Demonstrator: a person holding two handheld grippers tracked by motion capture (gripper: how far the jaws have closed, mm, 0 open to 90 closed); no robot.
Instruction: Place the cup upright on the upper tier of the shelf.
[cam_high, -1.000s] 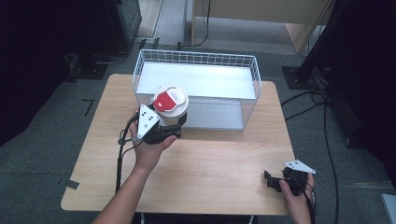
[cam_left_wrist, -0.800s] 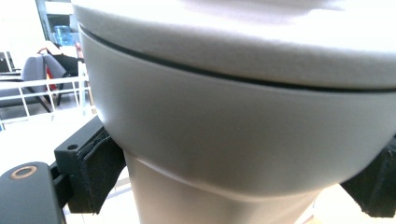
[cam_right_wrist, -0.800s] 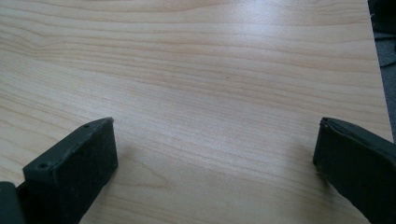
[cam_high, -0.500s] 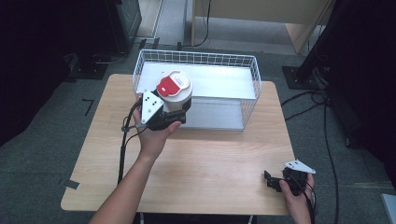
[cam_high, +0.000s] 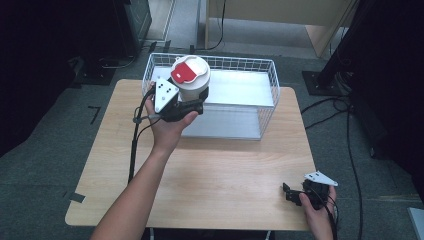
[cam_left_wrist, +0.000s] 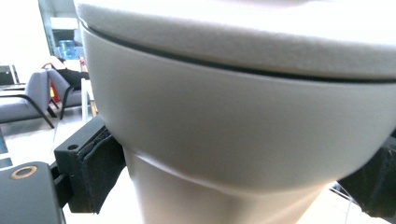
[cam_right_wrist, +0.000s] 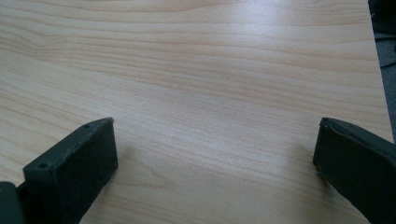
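Cup (cam_high: 192, 82) sits clamped in my left claw (cam_high: 192, 106), raised before the wire basket (cam_high: 267, 95); smooth, light, crushable, so I grip under its lid flare. Right claw (cam_high: 292, 195) rests open.

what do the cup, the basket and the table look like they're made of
Cup: probably matt plastic or coated paper, going by its smooth, dull off-white wall; its white lid carries a red patch.
Basket: thin white-coated metal wire in an open grid.
Table: pale wood or a wood-look laminate, with fine grain lines and a soft sheen; which one I can't tell.
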